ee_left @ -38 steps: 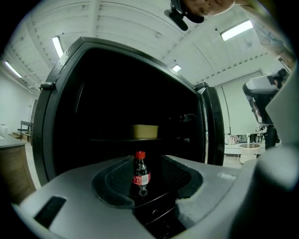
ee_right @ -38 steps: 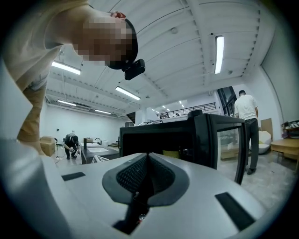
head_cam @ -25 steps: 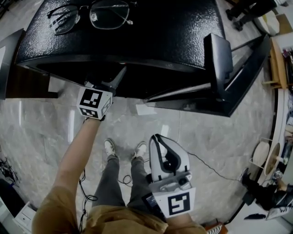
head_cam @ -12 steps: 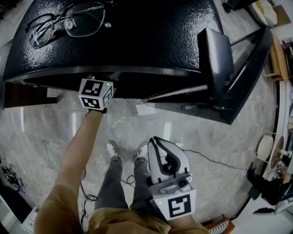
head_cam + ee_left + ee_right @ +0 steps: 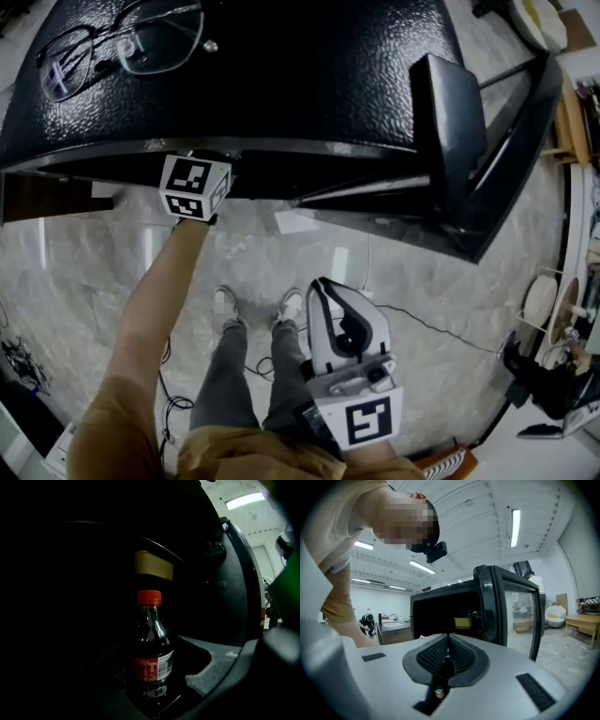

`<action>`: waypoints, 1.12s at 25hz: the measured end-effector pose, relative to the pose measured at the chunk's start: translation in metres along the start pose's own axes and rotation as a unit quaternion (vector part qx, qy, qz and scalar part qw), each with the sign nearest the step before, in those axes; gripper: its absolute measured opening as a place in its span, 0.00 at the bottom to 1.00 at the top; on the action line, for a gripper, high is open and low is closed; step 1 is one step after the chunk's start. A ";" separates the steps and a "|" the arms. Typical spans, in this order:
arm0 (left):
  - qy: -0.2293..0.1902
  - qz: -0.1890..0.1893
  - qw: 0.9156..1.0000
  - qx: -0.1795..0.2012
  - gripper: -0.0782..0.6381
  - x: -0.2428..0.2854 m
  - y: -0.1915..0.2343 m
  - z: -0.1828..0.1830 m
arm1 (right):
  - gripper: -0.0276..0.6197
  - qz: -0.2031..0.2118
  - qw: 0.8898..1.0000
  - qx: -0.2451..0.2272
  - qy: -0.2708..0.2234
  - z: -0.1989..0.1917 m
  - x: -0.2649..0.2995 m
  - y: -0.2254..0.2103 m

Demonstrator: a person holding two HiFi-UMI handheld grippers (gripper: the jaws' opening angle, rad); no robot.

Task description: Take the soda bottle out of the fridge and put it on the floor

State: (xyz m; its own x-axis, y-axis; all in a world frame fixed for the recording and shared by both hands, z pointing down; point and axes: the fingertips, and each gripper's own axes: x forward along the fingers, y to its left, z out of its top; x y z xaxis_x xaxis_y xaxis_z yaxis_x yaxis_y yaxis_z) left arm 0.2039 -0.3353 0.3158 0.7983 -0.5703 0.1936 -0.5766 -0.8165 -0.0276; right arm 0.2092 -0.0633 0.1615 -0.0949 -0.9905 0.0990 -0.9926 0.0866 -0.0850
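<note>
A small soda bottle (image 5: 151, 656) with a red cap, red label and dark drink stands upright inside the dark fridge (image 5: 281, 84). My left gripper reaches into the fridge; in the head view only its marker cube (image 5: 194, 187) shows below the fridge's top edge. Its jaws are closing. The bottle stands just ahead between them, and the grey right pad (image 5: 220, 670) is still apart from it; the left pad is lost in the dark. My right gripper (image 5: 323, 284) hangs low over the floor, shut and empty, its pads (image 5: 461, 656) pressed together.
The fridge door (image 5: 455, 131) stands open to the right. Glasses (image 5: 122, 47) lie on the fridge top. A yellowish box (image 5: 152, 566) sits behind the bottle. The person's feet (image 5: 253, 305) and a cable (image 5: 431, 328) are on the marble floor; furniture stands at far right.
My left gripper has pushed deeper into the fridge, so its jaws are now hidden under the top edge. The right gripper has stayed put.
</note>
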 end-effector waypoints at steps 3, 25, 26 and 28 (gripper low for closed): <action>-0.003 -0.005 1.000 -0.005 0.54 -0.001 -0.004 0.001 | 0.05 0.001 1.000 -0.001 0.006 -0.004 -0.003 0.002; -0.045 -0.031 0.998 -0.023 0.54 -0.134 -0.031 0.023 | 0.05 0.009 1.000 -0.028 0.011 -0.023 -0.003 0.031; -0.044 -0.030 0.998 -0.024 0.54 -0.143 -0.031 0.020 | 0.05 0.009 0.999 -0.030 0.012 -0.026 -0.002 0.033; -0.042 -0.030 0.998 -0.028 0.54 -0.156 -0.029 0.011 | 0.05 0.009 0.999 -0.035 0.016 -0.036 0.003 0.036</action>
State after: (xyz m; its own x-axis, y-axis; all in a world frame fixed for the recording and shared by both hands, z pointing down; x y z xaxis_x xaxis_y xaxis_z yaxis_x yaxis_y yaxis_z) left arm 0.0984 -0.2238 0.2755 0.8420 -0.5282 0.1100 -0.5345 -0.8444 0.0367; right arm 0.1705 -0.0592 0.1946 -0.1136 -0.9849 0.1306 -0.9935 0.1123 -0.0171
